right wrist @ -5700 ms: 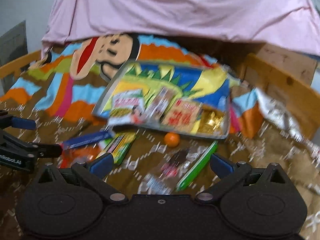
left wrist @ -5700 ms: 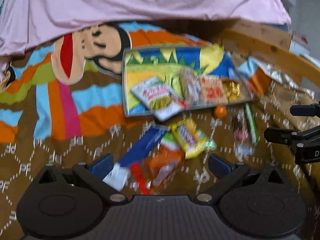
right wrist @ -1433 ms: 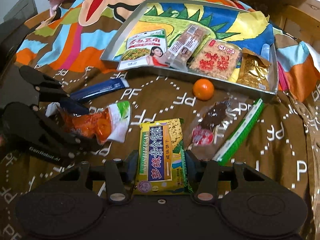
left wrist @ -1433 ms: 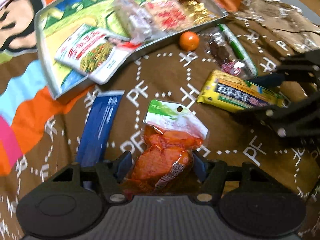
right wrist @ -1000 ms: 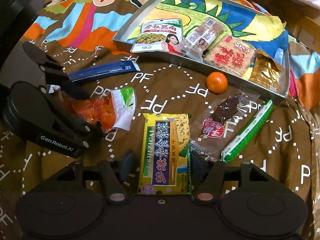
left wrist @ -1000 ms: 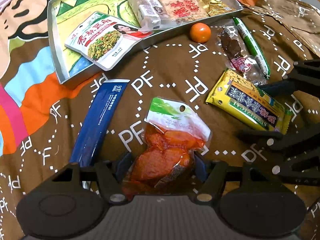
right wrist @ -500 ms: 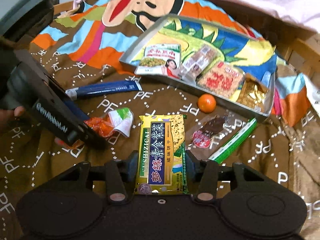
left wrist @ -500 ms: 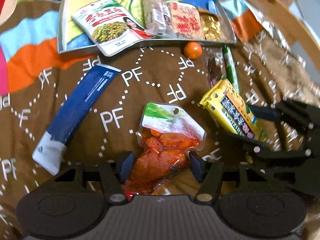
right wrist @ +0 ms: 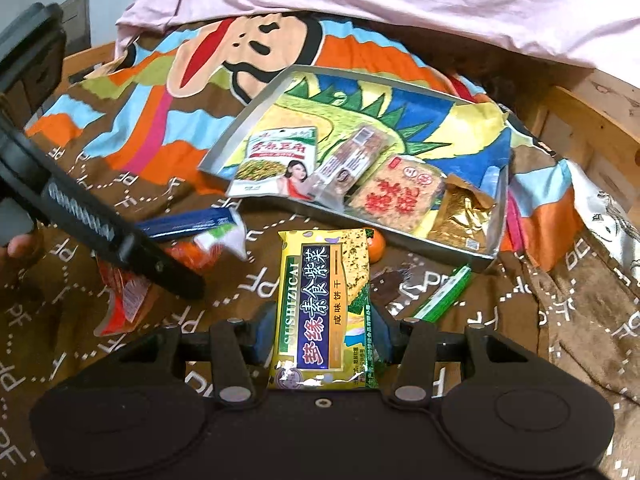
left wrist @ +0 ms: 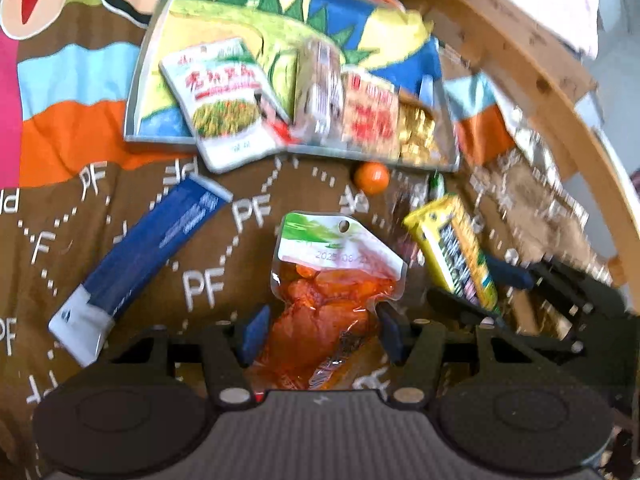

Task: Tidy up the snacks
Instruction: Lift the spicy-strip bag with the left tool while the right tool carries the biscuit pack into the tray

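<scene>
Both grippers are loaded. The left gripper is clamped on a clear pouch of orange-red snack with a green-and-white header; its jaws have just been closing on it, and the pouch hangs clear of the brown blanket lettered "PF". At ten o'clock from it a long dark-blue packet with a white end lies on the blanket.

The right gripper pinches a yellow cracker pack with a purple label by its sides.

At twelve o'clock sits the shallow grey metal tray lined with a dinosaur picture. Along its near edge, left to right: a white pouch picturing green peas, overhanging the rim; a clear-wrapped brown bar; a square red-printed cracker packet; a crinkled gold foil packet.

Just outside the rim is a small orange fruit, half hidden behind the yellow pack in the right view. Only the right view shows the pink sheet and a green stick packet at two o'clock.
</scene>
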